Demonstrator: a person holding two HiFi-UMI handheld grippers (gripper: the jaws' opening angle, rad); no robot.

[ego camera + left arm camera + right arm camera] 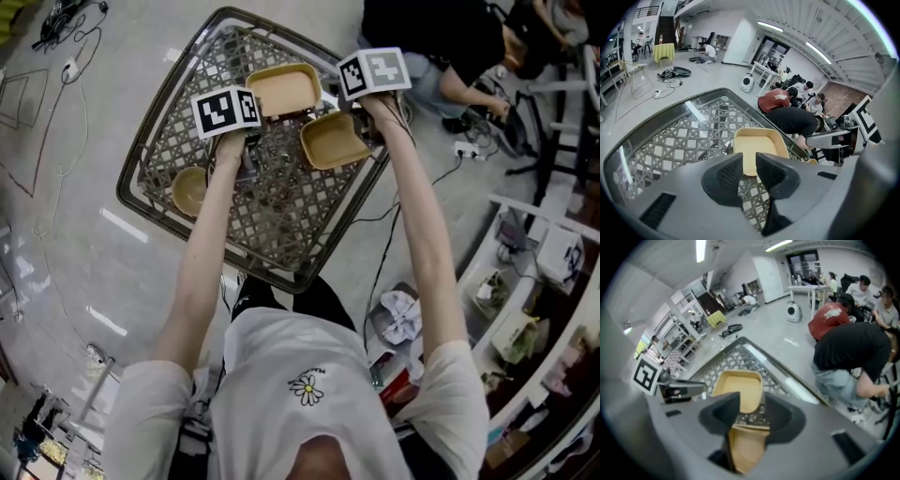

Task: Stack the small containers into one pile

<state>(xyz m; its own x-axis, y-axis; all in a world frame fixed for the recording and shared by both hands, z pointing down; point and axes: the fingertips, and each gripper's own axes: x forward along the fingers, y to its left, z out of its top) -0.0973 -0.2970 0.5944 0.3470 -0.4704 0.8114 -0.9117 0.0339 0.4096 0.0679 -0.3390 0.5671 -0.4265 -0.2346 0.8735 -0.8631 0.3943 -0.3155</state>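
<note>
Beneath both grippers, the head view alone takes in the whole lattice surface (281,225), the glossy floor (94,141) around it with loose cables (70,47), and a round bowl (189,190) resting to the left of the left gripper (749,171). The gripper views add the room above: ceiling lights (771,26), a staircase (665,30) and people (806,93) at desks. A person in black (853,352) crouches just beyond the surface's far edge.

Ahead of the left gripper lies a square tray (759,150). Its near rim sits in the narrow gap between the jaws, which are not seen pressing it. The right gripper (751,416) is clamped on the rim of a second tray (333,141), held tilted close beside the first.
</note>
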